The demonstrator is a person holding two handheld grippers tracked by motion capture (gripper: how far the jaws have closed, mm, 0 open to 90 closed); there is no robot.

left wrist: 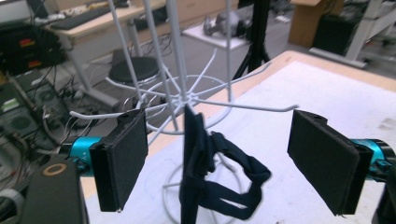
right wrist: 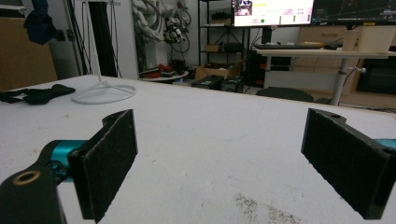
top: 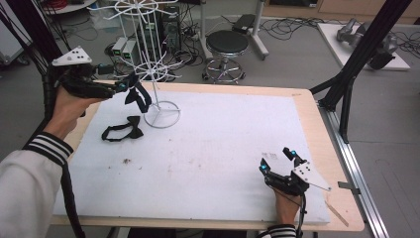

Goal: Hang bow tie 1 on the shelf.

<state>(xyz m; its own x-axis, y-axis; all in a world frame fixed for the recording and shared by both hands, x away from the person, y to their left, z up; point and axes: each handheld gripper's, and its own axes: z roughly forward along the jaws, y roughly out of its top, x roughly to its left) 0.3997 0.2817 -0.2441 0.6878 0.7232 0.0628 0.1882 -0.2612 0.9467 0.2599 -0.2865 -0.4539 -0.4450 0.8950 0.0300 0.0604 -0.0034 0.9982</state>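
A black bow tie [left wrist: 201,163] hangs by its strap from a lower hook of the white wire rack [left wrist: 180,95]. My left gripper [left wrist: 224,158] is open, a pad on each side of the hanging tie and neither touching it. From above, the left gripper [top: 130,85] is raised beside the rack [top: 154,69], with the hung tie [top: 138,97] just past its tips. A second black bow tie [top: 124,131] lies flat on the white mat [top: 208,148], left of the rack's ring base. My right gripper [top: 278,158] rests low at the mat's near right, open, nothing between its jaws [right wrist: 224,158].
The right gripper view shows the rack's ring base [right wrist: 102,93] and the lying bow tie [right wrist: 37,94] far across the mat. A wooden table edge [top: 341,188] frames the mat. Behind the table stand a black stool [top: 227,44] and a black frame leg [top: 356,64].
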